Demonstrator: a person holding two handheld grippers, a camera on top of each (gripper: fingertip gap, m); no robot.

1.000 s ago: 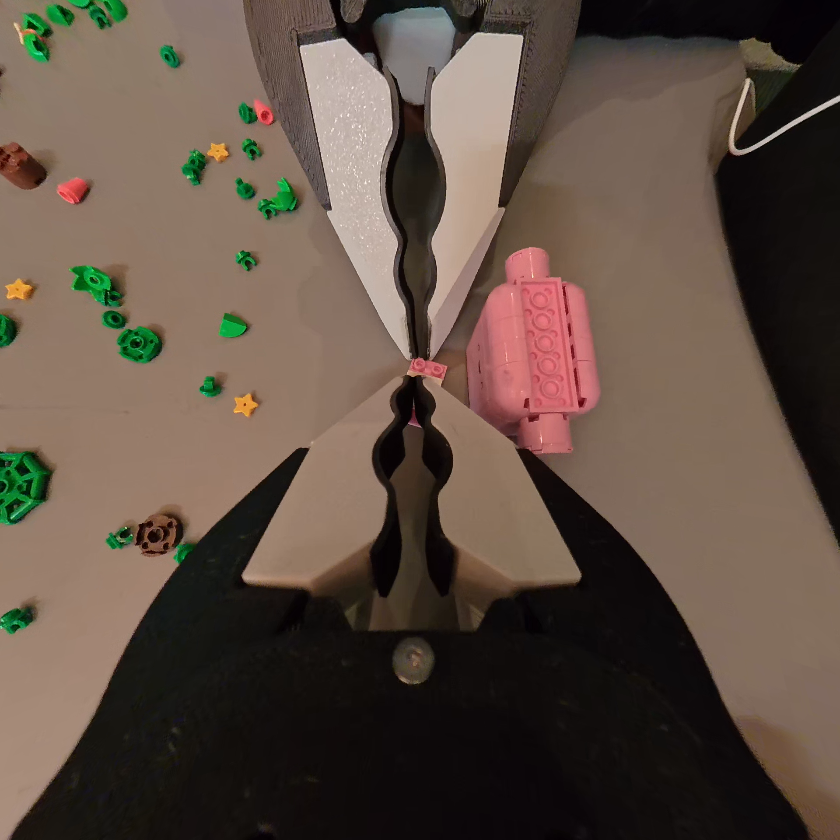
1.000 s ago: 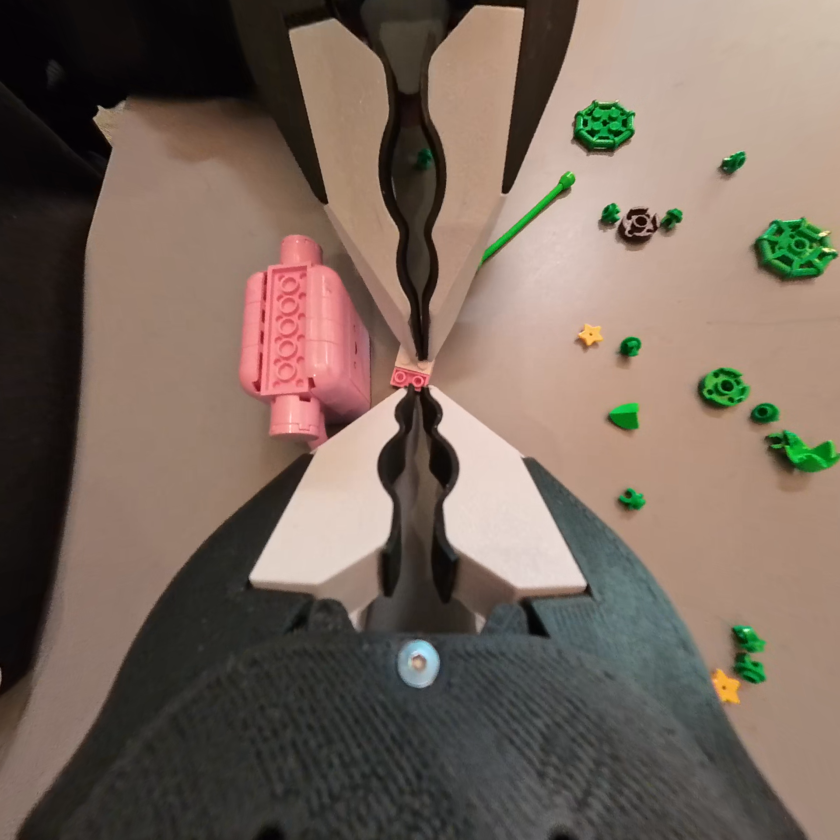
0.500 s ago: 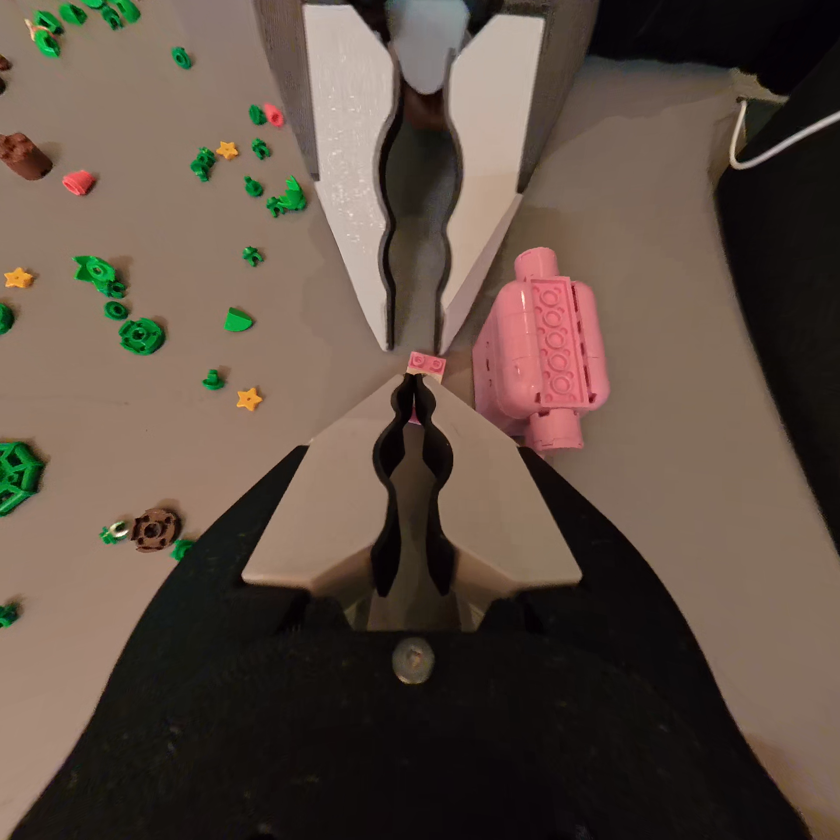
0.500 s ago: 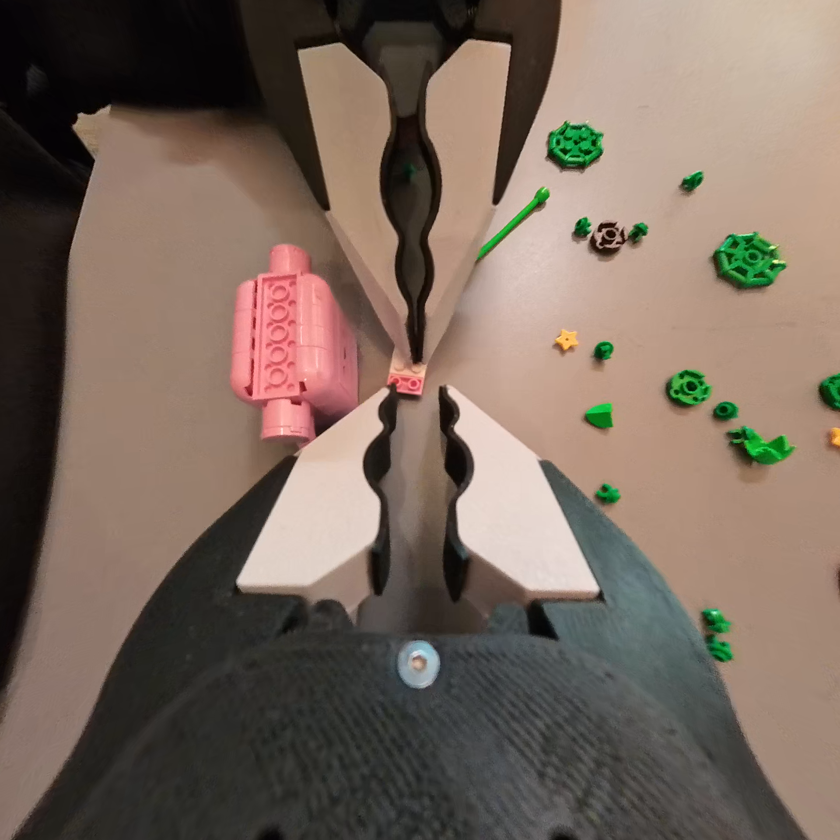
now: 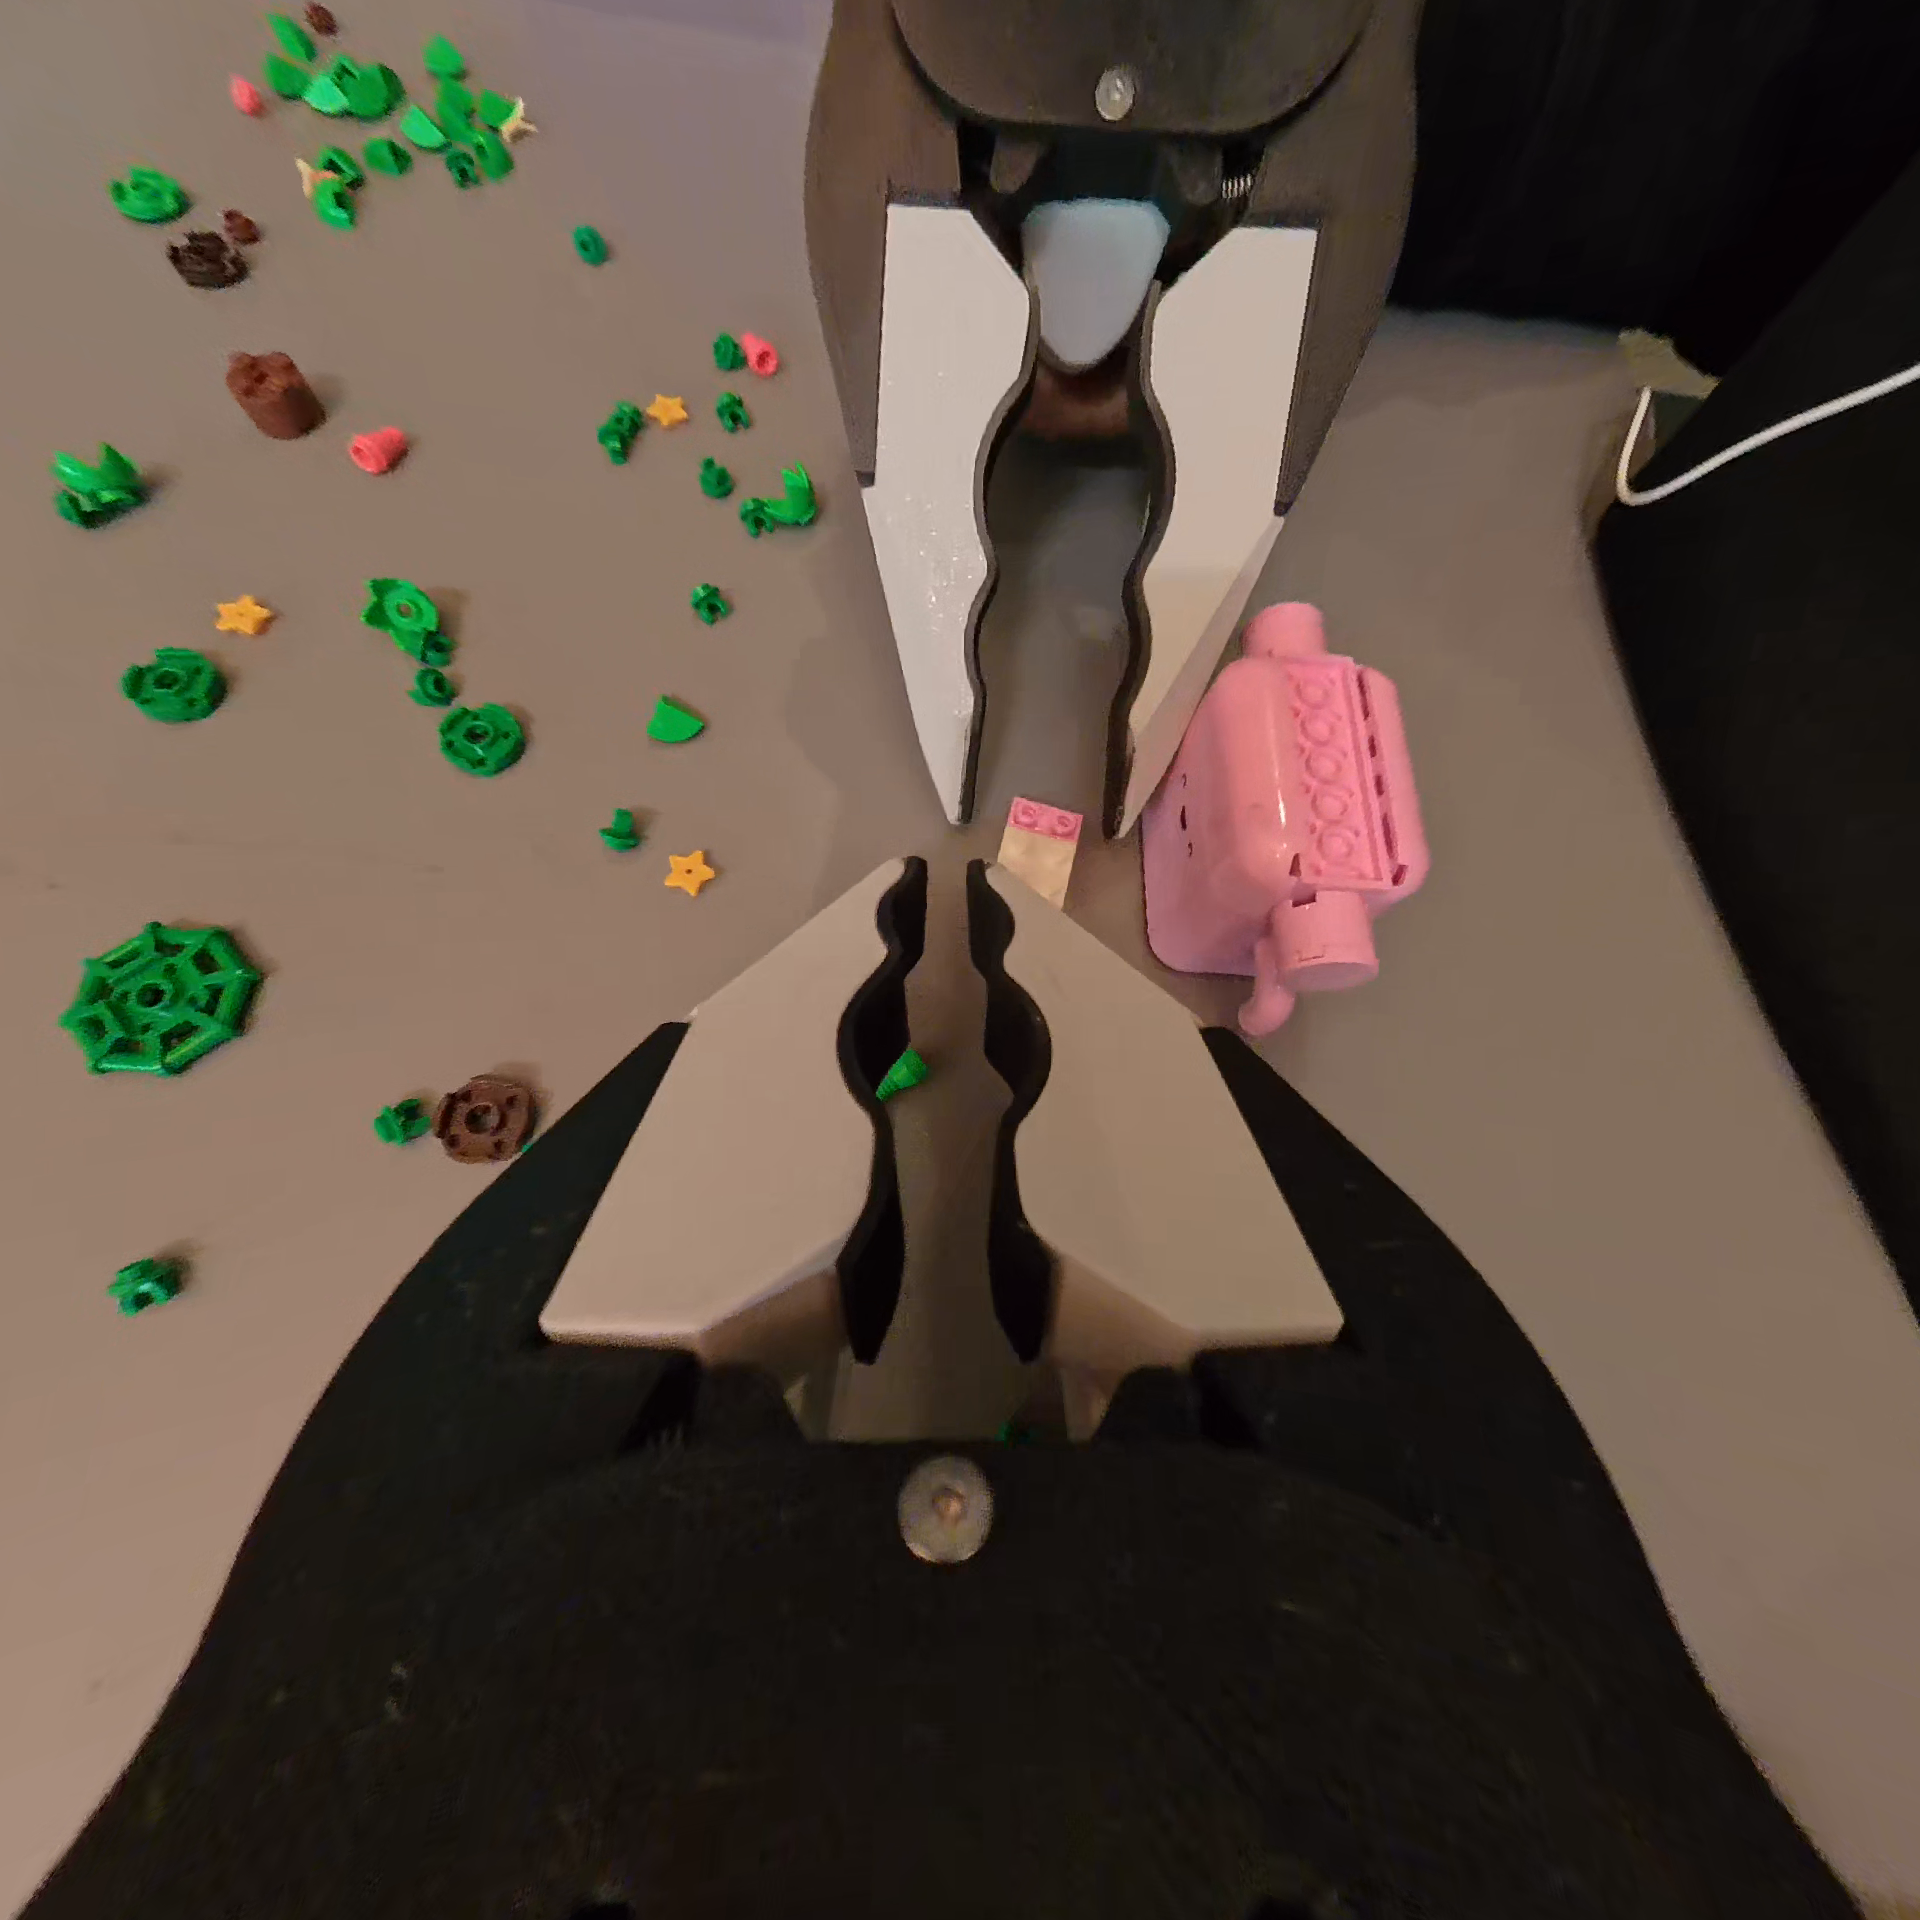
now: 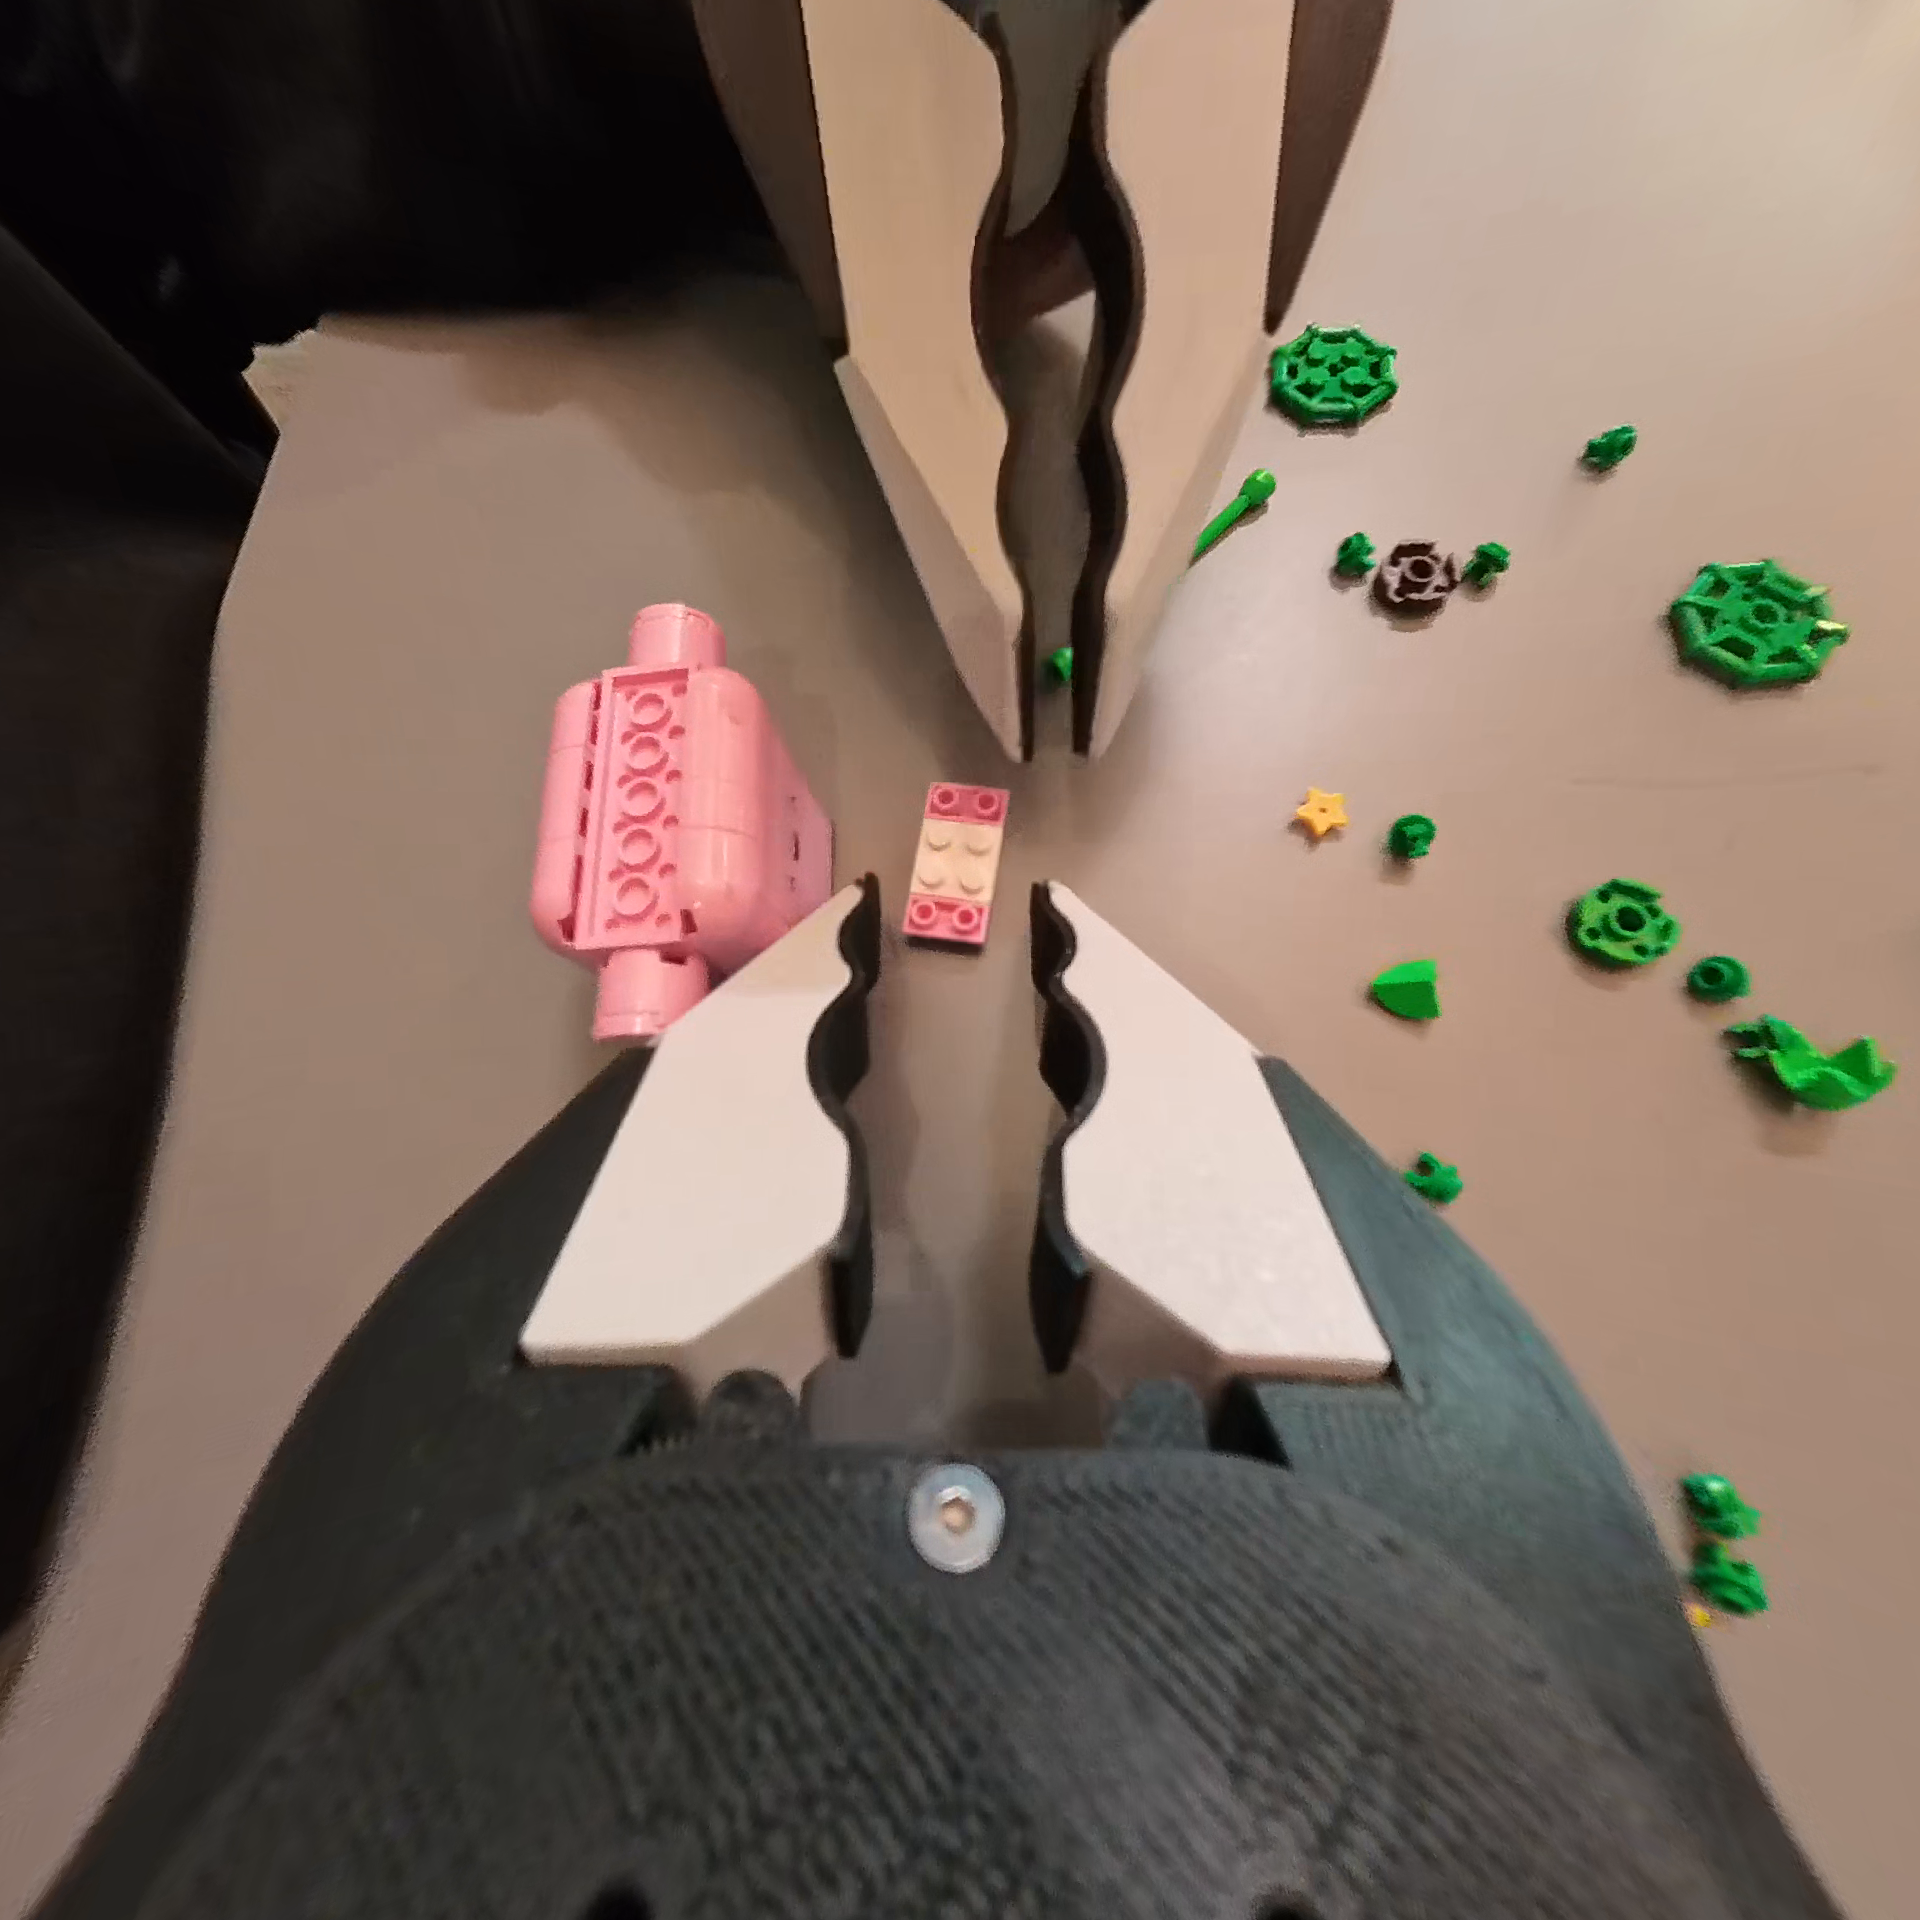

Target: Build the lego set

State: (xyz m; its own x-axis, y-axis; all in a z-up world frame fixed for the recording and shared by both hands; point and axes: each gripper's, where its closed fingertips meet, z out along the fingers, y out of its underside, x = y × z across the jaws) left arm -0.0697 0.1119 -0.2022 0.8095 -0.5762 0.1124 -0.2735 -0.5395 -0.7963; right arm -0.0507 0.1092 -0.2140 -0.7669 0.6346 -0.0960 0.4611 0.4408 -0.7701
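A small pink and tan plate assembly (image 6: 956, 862) lies flat on the grey table, between the two gripper tips; it also shows in the left wrist view (image 5: 1039, 847). My right gripper (image 6: 953, 888) is open and empty, with its tips on either side of the near end of the plate. My left gripper (image 5: 945, 868) is open by a narrow gap and empty, just short of the plate. A larger pink brick build (image 6: 665, 831) lies on its side beside the plate; it also shows in the left wrist view (image 5: 1288, 790).
Several loose green, brown, yellow and pink pieces are scattered over the table, among them a green web piece (image 5: 156, 997) and a brown round piece (image 5: 483, 1117). A green stem (image 6: 1231, 509) lies under the left gripper. The table edge and a white cable (image 5: 1766, 447) lie beyond the pink build. Only a small space, under 4 cm, lies between the two pairs of fingers.
Both grippers were shut on the small plate assembly. The right opened first, then the left, and both drew back. The plate now lies on the table.
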